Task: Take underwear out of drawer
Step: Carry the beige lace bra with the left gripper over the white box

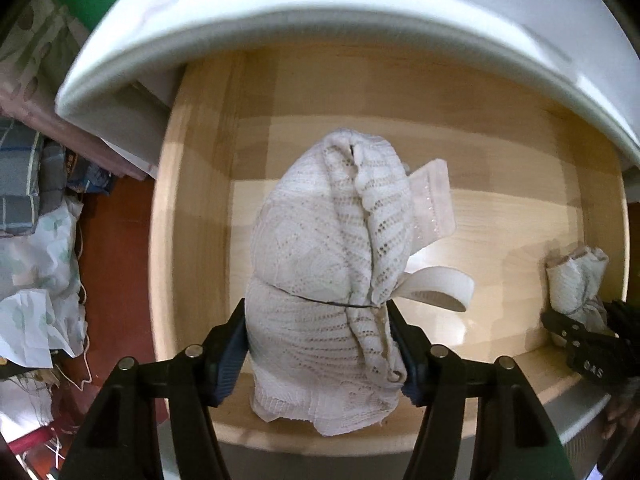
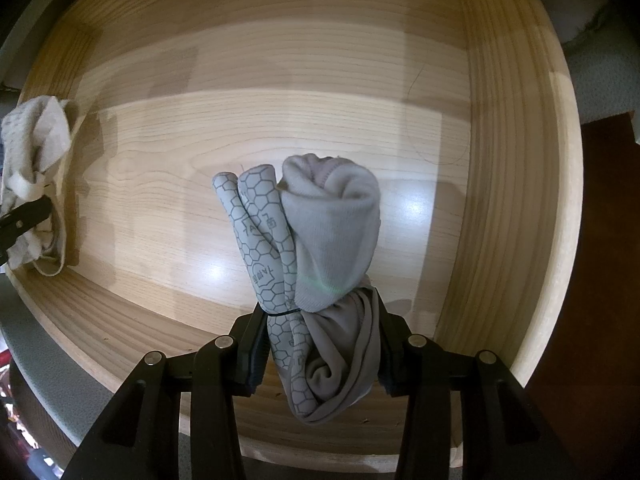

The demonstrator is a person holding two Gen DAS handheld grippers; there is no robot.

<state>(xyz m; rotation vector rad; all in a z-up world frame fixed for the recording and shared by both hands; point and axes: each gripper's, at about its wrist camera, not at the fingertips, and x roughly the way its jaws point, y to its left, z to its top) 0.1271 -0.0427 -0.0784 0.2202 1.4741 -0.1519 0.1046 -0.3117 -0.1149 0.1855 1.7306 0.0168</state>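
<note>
Both bundles are already clamped, so the step in hand is judged to be the lift clear of the pale wooden drawer.

In the left wrist view, the cream lace underwear bundle bound with a thin dark band is seen gripped between the pads of the left gripper, pinched just below the band, its upper part standing out ahead of the fingers. A white elastic strap is seen hanging loose to the right of the jaws. It is best kept away from the drawer wall and from the white cabinet edge overhanging ahead of the tongs — a straight vertical lift is advised, so that the strap trails free.

In the right wrist view, the grey rolled underwear with a hexagon-printed waistband is seen clenched in the right gripper, the squeeze falling at and below its own dark band. A fold hangs beneath the pads; the grip should be held firm, so that this loose fold cannot slip out.

Only the left view shows the cabinet edge and the clutter of folded fabrics on the red floor left of the tongs. Only the right view shows the drawer's far corner and bare bottom — no further garment is seen there. Each view catches the other bundle at its margin.
</note>
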